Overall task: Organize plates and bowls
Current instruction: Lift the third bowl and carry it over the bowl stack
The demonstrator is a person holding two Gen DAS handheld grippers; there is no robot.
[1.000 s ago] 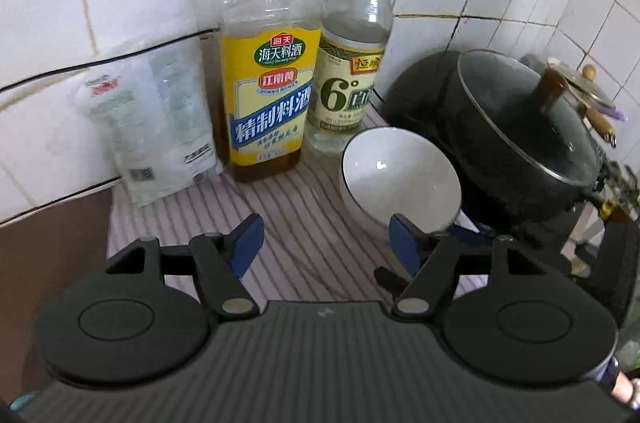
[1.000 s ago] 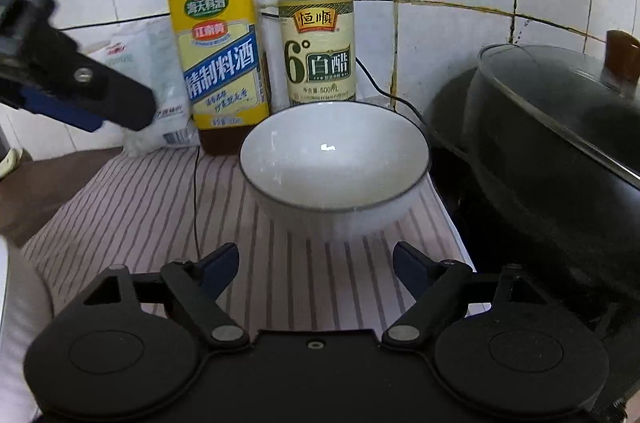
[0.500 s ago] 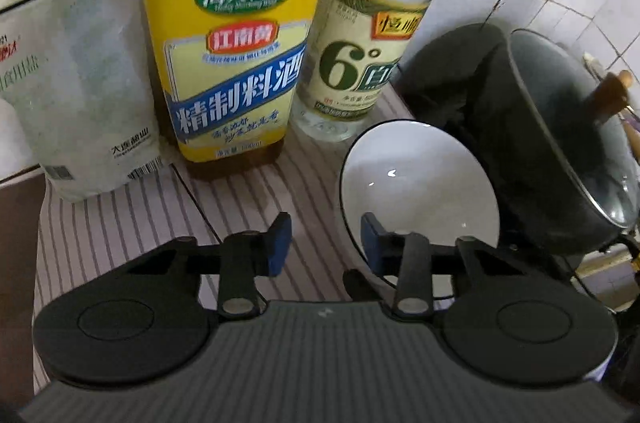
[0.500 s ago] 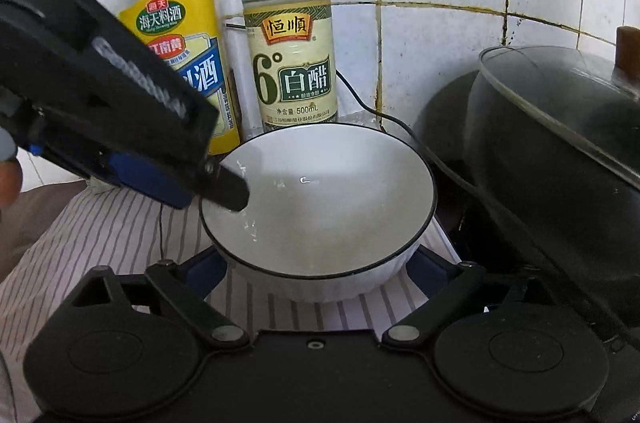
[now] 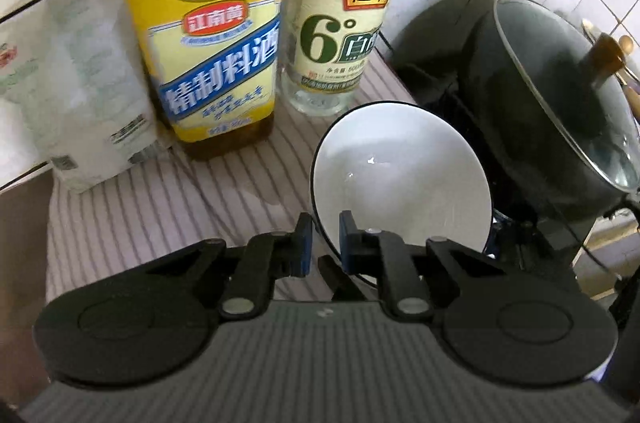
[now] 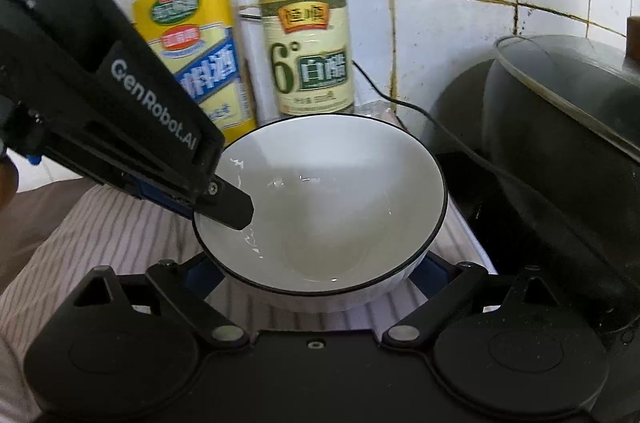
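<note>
A white bowl with a dark rim sits on a striped cloth, tipped up on its left side. My left gripper is shut on the bowl's left rim, one finger inside and one outside; it shows in the right wrist view coming in from the left. My right gripper is open, its blue-padded fingers on either side of the bowl's near base, mostly hidden under the bowl.
A yellow-label cooking wine bottle and a white vinegar bottle stand against the tiled wall behind the bowl. A salt bag leans at left. A dark lidded pot stands close at right.
My left gripper moved in and closed on the bowl's left rim, and the bowl tipped up. My right gripper moved forward until its open fingers flank the bowl.
</note>
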